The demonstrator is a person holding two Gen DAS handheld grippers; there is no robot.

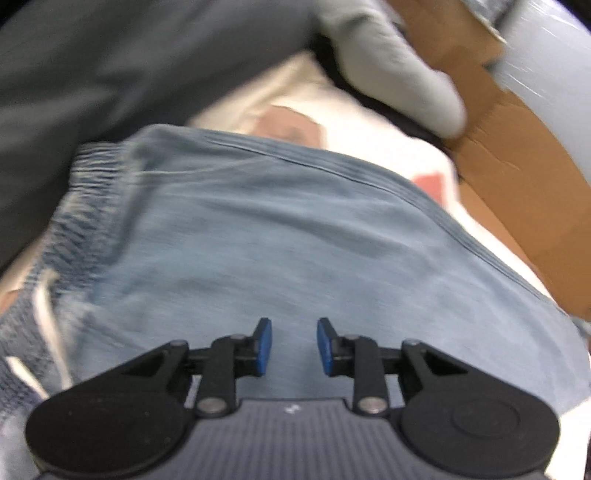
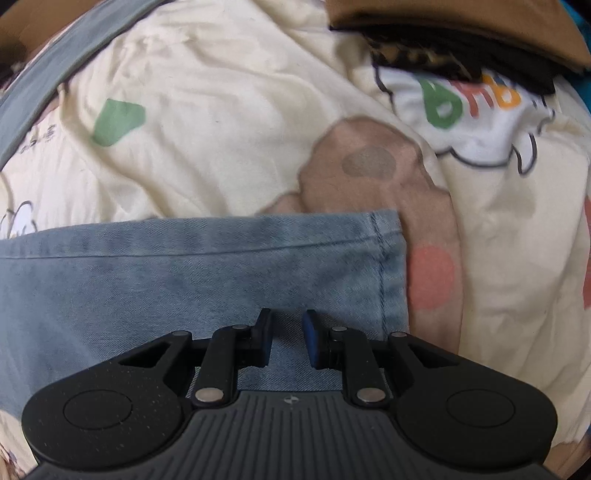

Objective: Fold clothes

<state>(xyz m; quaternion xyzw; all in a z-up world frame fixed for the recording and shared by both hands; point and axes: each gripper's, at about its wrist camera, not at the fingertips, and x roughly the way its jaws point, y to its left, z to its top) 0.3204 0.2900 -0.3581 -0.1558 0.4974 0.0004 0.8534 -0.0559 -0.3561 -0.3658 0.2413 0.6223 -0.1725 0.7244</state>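
Light blue denim trousers (image 1: 280, 236) lie on a cream cartoon-print bedspread (image 2: 229, 110). The left wrist view, blurred by motion, shows their elastic waistband (image 1: 74, 206) with a white drawstring at the left. My left gripper (image 1: 294, 345) hovers over the denim, open, nothing between its blue pads. In the right wrist view the hemmed leg end (image 2: 384, 258) of the trousers (image 2: 184, 269) lies flat. My right gripper (image 2: 287, 338) stands over that leg near the hem, open with a narrow gap and no cloth in it.
A dark grey garment (image 1: 110, 74) and a light grey sleeve (image 1: 391, 70) lie beyond the waistband. A brown cardboard box (image 1: 517, 155) stands at the right. In the right wrist view a brown and black folded pile (image 2: 461, 33) sits at the top right.
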